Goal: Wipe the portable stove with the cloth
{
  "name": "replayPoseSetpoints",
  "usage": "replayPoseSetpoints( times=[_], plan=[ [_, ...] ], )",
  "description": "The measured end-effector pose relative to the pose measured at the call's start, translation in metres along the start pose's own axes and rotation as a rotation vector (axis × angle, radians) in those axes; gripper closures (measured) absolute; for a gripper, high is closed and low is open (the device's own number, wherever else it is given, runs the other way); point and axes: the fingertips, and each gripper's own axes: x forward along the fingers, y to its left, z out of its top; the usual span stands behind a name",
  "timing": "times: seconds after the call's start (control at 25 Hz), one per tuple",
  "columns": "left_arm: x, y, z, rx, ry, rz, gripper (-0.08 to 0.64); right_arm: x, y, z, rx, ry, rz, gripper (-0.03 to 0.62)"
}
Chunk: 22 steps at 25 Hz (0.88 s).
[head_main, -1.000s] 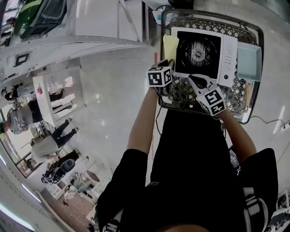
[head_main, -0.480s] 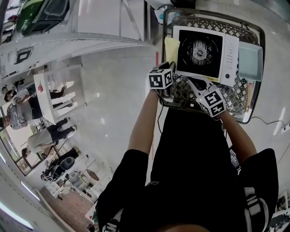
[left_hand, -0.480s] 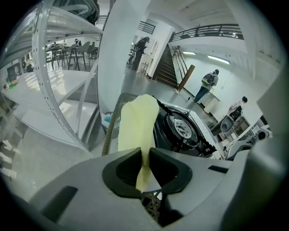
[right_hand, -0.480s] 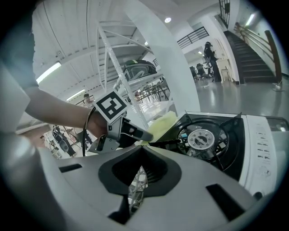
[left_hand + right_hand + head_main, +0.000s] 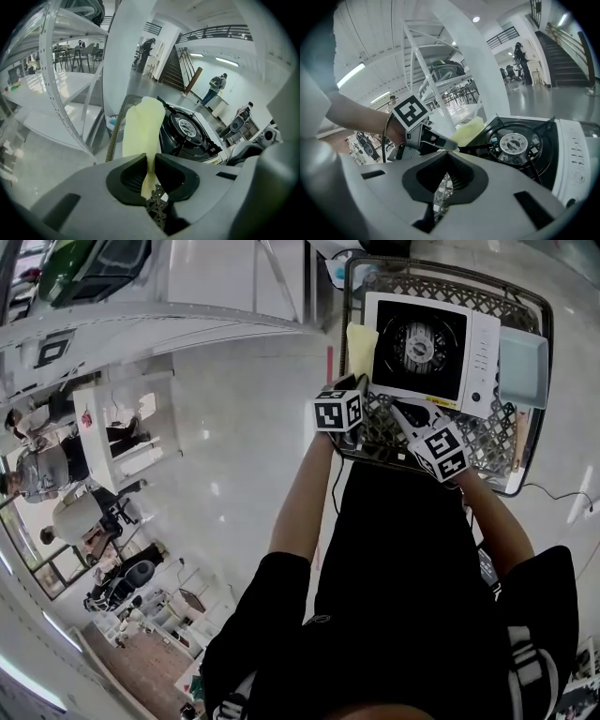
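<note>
The portable stove (image 5: 427, 348) is white with a black burner top and sits on a wire mesh cart (image 5: 506, 442). My left gripper (image 5: 353, 382) is shut on a pale yellow cloth (image 5: 360, 345), which lies along the stove's left edge. In the left gripper view the cloth (image 5: 140, 126) stands up from between the left gripper's (image 5: 151, 165) jaws, with the burner (image 5: 186, 127) just to its right. My right gripper (image 5: 399, 412) is at the stove's near edge, shut and empty. The right gripper view shows the right gripper (image 5: 447, 157) with jaws together, the burner (image 5: 513, 141) ahead, and the cloth (image 5: 469, 130).
A light blue tray (image 5: 520, 367) sits on the cart to the right of the stove. White metal shelving (image 5: 141, 324) stands to the left. Several people stand far off across the glossy floor (image 5: 225, 456). A cable (image 5: 553, 491) runs off at the right.
My left gripper, with the cloth in it, has drawn back a little toward the person along the stove's left side. The right gripper has kept its place.
</note>
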Motion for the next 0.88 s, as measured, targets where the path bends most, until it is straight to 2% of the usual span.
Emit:
replayPoseSetpoints(
  times=[0.32, 0.88],
  plan=[
    [-0.010, 0.001, -0.014, -0.050, -0.020, 0.002, 0.494, 0.001, 0.004, -0.001, -0.001, 0.006, -0.002, 0.586],
    [-0.022, -0.006, -0.037, -0.089, -0.035, 0.015, 0.494, 0.003, 0.008, -0.006, 0.013, 0.018, -0.001, 0.586]
  ],
)
